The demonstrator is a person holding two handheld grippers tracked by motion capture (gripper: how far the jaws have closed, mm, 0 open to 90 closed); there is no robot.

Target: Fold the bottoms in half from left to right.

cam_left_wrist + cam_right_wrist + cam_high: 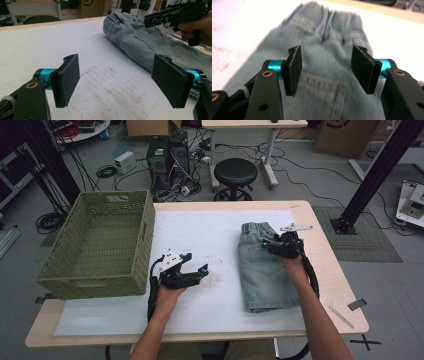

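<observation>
Garment: folded pair of light-blue denim shorts, lying flat on the right half of the bench, waistband at the far end, a stitched back pocket facing up.
Surface: wooden bench covered by a white sheet with faint brown smudges near its middle.
Container: olive-green woven plastic basket, standing on the bench's left end, well apart from the shorts.
Right hand-held gripper: poised over the upper part of the shorts, pointing toward the waistband; jaws stand part-way open with only denim beneath them, pads pressing on nothing. In the high view it sits above the shorts' right edge.
Left hand-held gripper: held low over the bare white sheet between basket and shorts, jaws spread wide, nothing between the pads. In the high view it lies just right of the basket's near corner.
Beyond the bench: black round stool on the floor, just past the far edge.
</observation>
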